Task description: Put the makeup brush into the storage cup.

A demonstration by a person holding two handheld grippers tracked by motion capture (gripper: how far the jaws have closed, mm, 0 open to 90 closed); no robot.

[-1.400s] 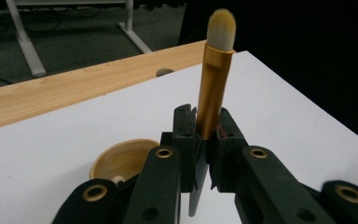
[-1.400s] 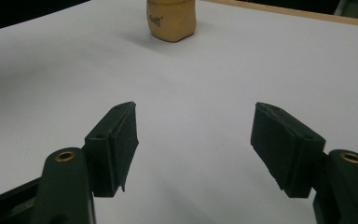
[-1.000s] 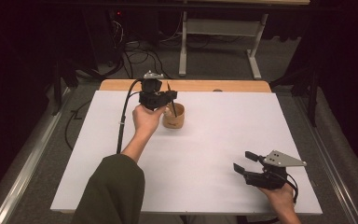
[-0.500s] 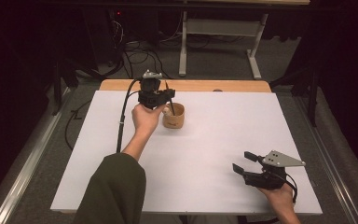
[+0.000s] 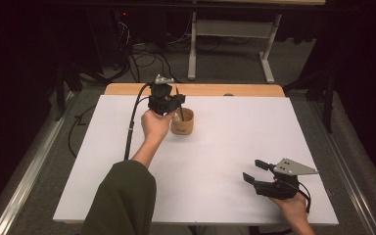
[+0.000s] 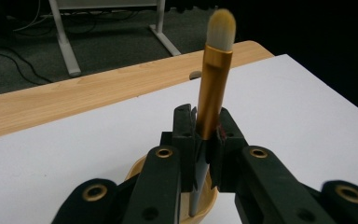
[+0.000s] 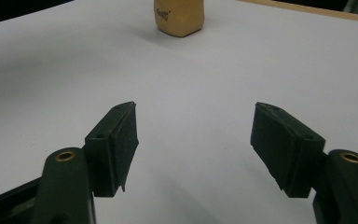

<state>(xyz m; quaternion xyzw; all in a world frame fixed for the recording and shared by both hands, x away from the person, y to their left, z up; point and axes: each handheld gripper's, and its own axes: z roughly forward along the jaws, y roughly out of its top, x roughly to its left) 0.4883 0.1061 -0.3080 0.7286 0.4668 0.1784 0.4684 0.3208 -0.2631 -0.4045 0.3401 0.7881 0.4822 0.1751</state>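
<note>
One brush point(image 6: 213, 88) is pinched tight in the left gripper point(image 5: 169, 102), tip up, its bottom end in the cup point(image 5: 182, 122). Nothing has moved lately. Far right of the cup, the right gripper point(image 5: 257, 171) waits wide open.

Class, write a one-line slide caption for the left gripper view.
Left gripper clamps an upright makeup brush over a tan cup on the white table.

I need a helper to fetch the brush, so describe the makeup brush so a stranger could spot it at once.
Start at the white table and go to its far edge, where a small tan wooden cup stands. Right over that cup the left claw is shut on the makeup brush, holding it upright. It is the only slim stick there, with a gold metal collar and pale bristles on top.
</note>
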